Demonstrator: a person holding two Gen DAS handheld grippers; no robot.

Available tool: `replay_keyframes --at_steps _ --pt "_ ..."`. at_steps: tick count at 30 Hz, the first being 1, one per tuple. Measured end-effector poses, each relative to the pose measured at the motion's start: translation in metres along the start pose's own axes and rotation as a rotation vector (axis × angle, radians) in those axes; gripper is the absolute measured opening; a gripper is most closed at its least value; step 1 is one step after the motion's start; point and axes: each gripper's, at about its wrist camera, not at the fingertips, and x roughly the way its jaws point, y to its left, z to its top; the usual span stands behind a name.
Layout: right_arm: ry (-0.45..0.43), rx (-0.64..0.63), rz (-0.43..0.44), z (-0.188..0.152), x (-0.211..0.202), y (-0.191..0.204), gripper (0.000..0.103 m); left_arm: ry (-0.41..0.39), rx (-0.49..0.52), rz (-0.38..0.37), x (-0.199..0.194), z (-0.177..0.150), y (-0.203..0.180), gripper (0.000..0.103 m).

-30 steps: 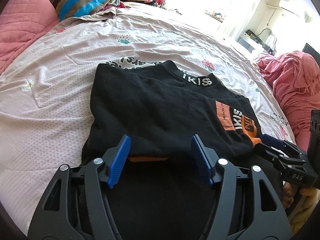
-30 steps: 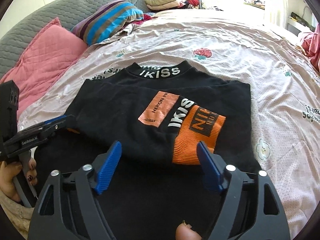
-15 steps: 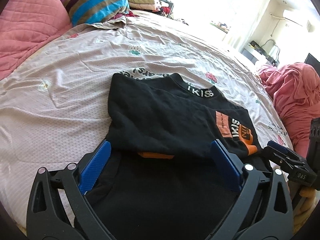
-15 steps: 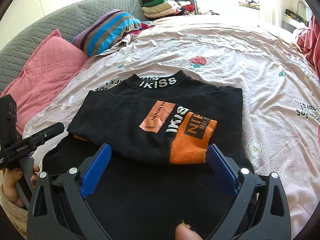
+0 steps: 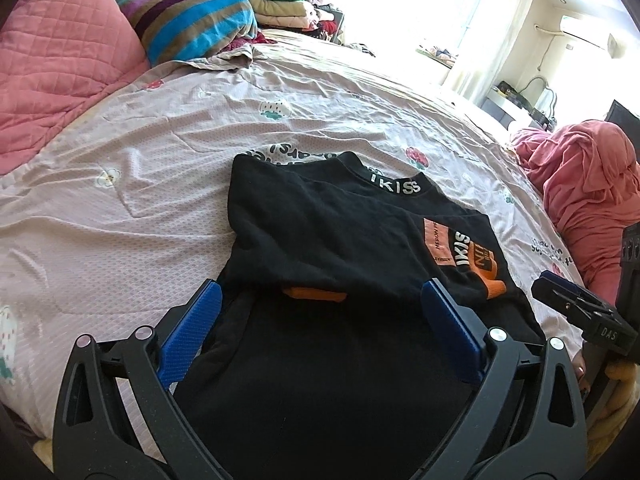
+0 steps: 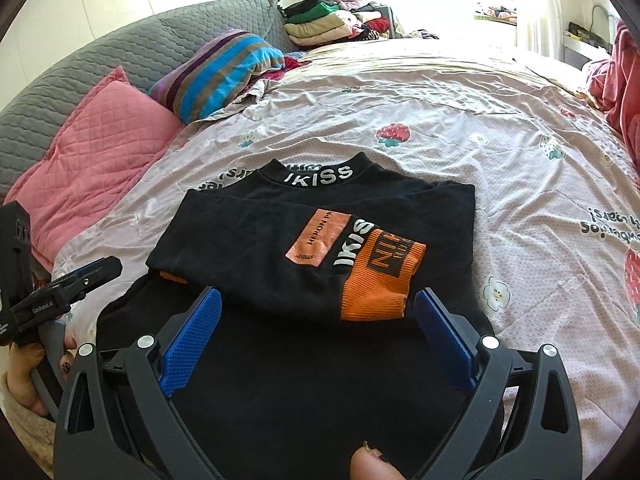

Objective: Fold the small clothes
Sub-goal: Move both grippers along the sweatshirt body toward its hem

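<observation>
A black sweater [image 5: 320,236] with an "IKISS" collar and orange cuffs lies on the bed, its sleeves folded across the body; it also shows in the right wrist view [image 6: 320,236]. My left gripper [image 5: 320,320] is open and empty, hovering over the sweater's near hem on the left side. My right gripper [image 6: 316,320] is open and empty over the hem on the right side, just short of the orange cuff [image 6: 380,280]. The right gripper also shows at the right edge of the left wrist view [image 5: 576,312], and the left gripper at the left edge of the right wrist view [image 6: 76,288].
The pink printed bedsheet [image 6: 520,160] spreads all around. A pink pillow [image 6: 92,152], a striped pillow [image 6: 224,72] and a stack of folded clothes [image 6: 332,20] lie at the head. A red blanket heap [image 5: 588,184] sits at the right.
Both grippers opened wider and pulled back and up from the sweater's hem. The sweater lies as before.
</observation>
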Motion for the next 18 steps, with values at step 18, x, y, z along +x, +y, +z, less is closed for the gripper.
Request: replay_keyframes --at_steps 18 --pt "-0.012 -0.026 -0.003 -0.012 -0.028 0.001 0.096 0.003 0.029 0.070 -0.030 -0.022 0.005 0.093"
